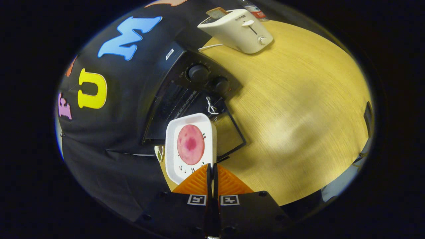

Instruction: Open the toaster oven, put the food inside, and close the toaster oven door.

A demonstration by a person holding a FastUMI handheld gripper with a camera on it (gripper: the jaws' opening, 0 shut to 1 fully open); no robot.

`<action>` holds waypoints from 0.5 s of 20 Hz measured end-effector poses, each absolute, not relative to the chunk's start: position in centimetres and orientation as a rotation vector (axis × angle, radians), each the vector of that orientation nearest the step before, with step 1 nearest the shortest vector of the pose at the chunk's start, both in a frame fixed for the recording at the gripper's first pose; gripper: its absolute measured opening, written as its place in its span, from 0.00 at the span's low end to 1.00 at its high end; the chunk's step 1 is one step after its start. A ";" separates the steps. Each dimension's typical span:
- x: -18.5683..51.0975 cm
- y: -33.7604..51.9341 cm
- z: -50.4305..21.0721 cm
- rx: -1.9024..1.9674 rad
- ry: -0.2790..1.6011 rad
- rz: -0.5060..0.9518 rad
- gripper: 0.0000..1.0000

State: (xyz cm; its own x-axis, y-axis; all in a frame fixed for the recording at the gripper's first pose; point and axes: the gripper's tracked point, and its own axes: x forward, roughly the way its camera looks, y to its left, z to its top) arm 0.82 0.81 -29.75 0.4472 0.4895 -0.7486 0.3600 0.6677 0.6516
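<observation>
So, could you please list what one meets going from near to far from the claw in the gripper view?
Claw shut on the white tray → pink food slice → open oven door → toaster oven knobs → white toaster → bottle.

text: none legible | toaster brand mark: too small | bottle label, fingers' square markers: unreadable
</observation>
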 end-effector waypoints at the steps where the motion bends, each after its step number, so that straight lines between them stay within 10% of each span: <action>1: 1.3 1.6 -30.1 0.898 1.148 0.098 0.02; 10: 8.2 4.7 -32.1 1.060 1.025 0.009 0.02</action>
